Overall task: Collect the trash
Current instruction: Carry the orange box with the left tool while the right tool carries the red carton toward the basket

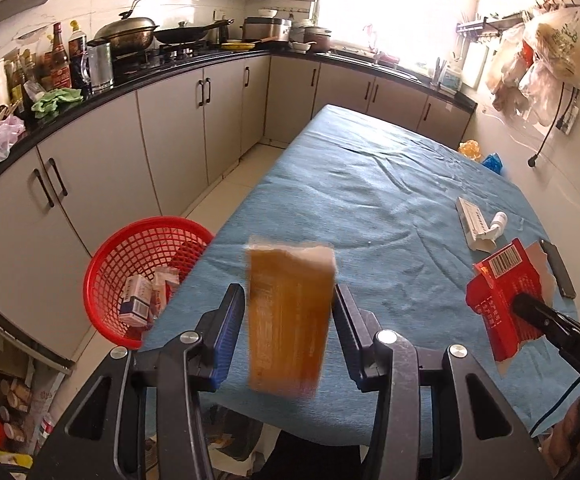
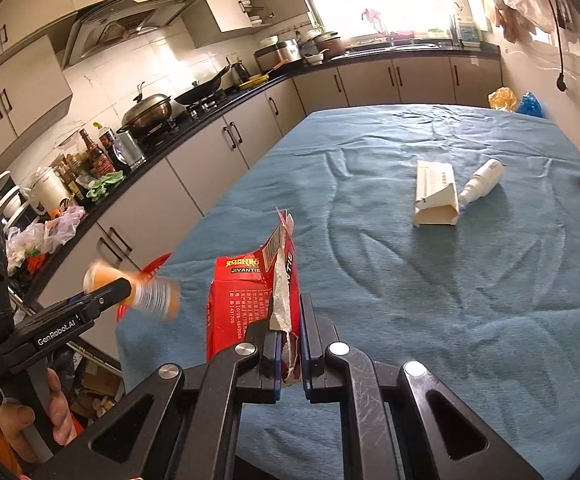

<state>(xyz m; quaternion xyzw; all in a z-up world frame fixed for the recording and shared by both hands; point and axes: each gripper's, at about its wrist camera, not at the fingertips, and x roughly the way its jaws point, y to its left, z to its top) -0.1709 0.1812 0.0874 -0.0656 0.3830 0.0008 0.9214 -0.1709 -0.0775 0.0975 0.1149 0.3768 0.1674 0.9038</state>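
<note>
where table ends, red basket [image 1: 101,280] with cartons [image 1: 135,300]

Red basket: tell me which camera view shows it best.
The left wrist view. There the red basket stands on the floor beside the table's corner, with its mesh wall, rim and the small boxes inside all visible. The right wrist view shows only a sliver of its rim, behind the left gripper and its orange box.
</note>
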